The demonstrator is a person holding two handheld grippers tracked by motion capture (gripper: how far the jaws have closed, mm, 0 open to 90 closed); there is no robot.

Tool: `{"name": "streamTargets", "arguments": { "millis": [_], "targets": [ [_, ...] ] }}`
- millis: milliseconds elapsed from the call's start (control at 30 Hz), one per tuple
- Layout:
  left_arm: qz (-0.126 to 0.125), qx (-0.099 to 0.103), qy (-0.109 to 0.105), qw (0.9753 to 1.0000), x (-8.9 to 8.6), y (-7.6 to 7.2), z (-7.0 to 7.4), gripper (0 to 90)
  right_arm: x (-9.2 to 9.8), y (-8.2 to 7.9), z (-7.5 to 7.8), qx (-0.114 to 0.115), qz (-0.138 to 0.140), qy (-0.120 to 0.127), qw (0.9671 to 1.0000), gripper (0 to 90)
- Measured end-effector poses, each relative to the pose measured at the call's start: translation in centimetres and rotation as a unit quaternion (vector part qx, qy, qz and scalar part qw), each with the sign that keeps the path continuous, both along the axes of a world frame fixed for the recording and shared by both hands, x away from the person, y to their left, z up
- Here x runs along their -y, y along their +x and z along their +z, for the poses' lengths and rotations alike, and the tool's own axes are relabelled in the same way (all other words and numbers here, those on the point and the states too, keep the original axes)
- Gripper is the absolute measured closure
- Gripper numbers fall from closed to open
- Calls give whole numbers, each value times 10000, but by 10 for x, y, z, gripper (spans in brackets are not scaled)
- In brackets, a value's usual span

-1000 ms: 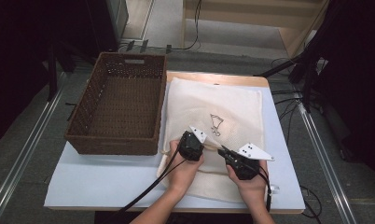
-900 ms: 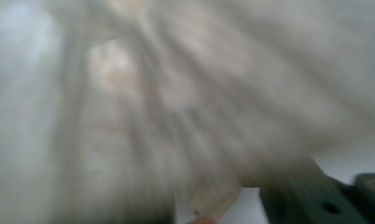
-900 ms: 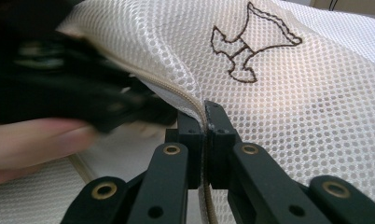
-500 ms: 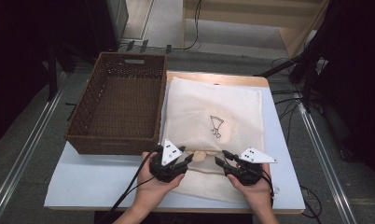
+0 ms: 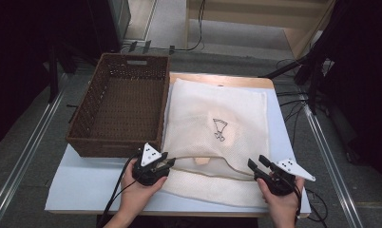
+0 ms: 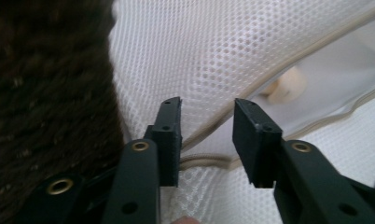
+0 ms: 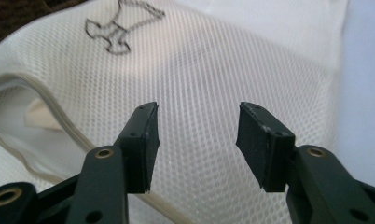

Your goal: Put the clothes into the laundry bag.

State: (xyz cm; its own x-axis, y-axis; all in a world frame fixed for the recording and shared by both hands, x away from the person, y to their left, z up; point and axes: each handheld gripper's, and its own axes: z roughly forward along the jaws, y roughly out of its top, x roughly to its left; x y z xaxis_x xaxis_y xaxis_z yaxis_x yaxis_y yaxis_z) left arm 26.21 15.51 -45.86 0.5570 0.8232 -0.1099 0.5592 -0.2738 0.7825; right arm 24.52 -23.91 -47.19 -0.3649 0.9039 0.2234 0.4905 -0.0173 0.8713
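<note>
Left of mesh bag point(image 5: 217, 137): wicker basket point(image 5: 120, 111), nothing inside. At bag's near-left corner: left gripper point(image 5: 167, 163), jaws parted astride opening hem, nothing gripped. At bag's near-right corner: right gripper point(image 5: 256, 167), jaws wide, empty. Grasp not yet made; bag flat on table point(image 5: 84, 190).

Gaping tool point(image 7: 197, 140) over mesh bag point(image 7: 251, 70)

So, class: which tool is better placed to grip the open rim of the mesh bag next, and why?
Probably the left. The left tool is open with the mesh bag's rim seam running between its jaws. The right tool is also open, but faces plain mesh, with the seam off to one side.
</note>
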Motion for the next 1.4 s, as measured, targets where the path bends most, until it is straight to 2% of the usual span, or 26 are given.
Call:
{"name": "streamTargets", "arguments": {
  "millis": [33,67,133,200,233,300,367,400,433,467,500,533,567,700,767,833,900,967,1000,1067,1100,1167,1267,1333,1400],
  "targets": [
    [-19,-151,52,9999,-1,2,-4,702,-2,0,0,-56,56,42,10000,606],
    [-13,-411,122,9991,-1,5,-11,720,-3,0,1,-51,102,71,9999,658],
    [-3,-397,55,9992,-3,5,-13,787,-13,1,7,36,285,119,9995,720],
    [-52,-401,180,9990,-4,6,-12,826,-26,3,11,111,444,104,9989,741],
    [-31,-423,167,9990,-5,6,-12,839,-33,5,11,113,549,67,9984,742],
    [13,-455,90,9989,-7,5,-12,849,-45,9,7,-28,686,-200,9974,777],
    [7,-413,130,9991,-8,3,-12,850,-50,13,-2,-334,762,-393,9958,800],
    [12,-423,132,9990,-9,3,-11,850,-50,16,-7,-566,811,-502,9938,809],
    [41,-446,79,9990,-10,4,-11,850,-48,18,-12,-776,813,-716,9911,820],
    [35,-462,57,9989,-12,4,-11,850,-45,19,-17,-889,844,-712,9899,826],
    [42,-441,62,9990,-12,4,-11,850,-39,19,-16,-976,822,-599,9900,822],
    [53,-429,54,9990,-13,3,-11,850,-34,18,-15,-1050,750,-601,9898,849],
    [45,-414,73,9991,-13,3,-11,849,-29,16,-14,-1051,648,-698,9899,839],
    [77,-468,-35,9989,-17,1,-8,848,-12,11,-16,-1107,555,-528,9909,860],
    [26,-444,-346,9984,-21,-1,-5,847,-10,11,-16,-1110,551,-492,9911,859],
    [-60,-311,-523,9981,-24,-4,0,841,-14,9,-15,-1065,526,-587,9912,840],
    [-130,-243,-759,9967,-25,-5,5,832,-18,8,-14,-1016,536,-667,9911,835],
    [-199,-92,-741,9970,-21,-6,9,812,-20,6,-10,-913,520,-397,9937,824],
    [-249,4,-731,9970,-18,-7,10,798,-22,5,-6,-793,548,-223,9951,817],
    [-364,88,-731,9966,-10,-8,12,760,-29,4,3,-449,660,-49,9968,780],
    [-423,96,-694,9966,-5,-7,12,723,-34,4,8,-278,738,52,9969,740],
    [-433,129,-573,9973,2,-7,11,671,-45,2,14,-18,961,106,9953,620],
    [-410,115,-592,9973,7,-4,10,628,-64,0,14,21,1274,-94,9918,500],
    [-373,109,-638,9972,7,-2,11,618,-75,-2,10,33,1254,-347,9915,458],
    [-347,96,-681,9970,8,-1,13,616,-85,-1,6,93,1072,-644,9921,445]
  ]
}}
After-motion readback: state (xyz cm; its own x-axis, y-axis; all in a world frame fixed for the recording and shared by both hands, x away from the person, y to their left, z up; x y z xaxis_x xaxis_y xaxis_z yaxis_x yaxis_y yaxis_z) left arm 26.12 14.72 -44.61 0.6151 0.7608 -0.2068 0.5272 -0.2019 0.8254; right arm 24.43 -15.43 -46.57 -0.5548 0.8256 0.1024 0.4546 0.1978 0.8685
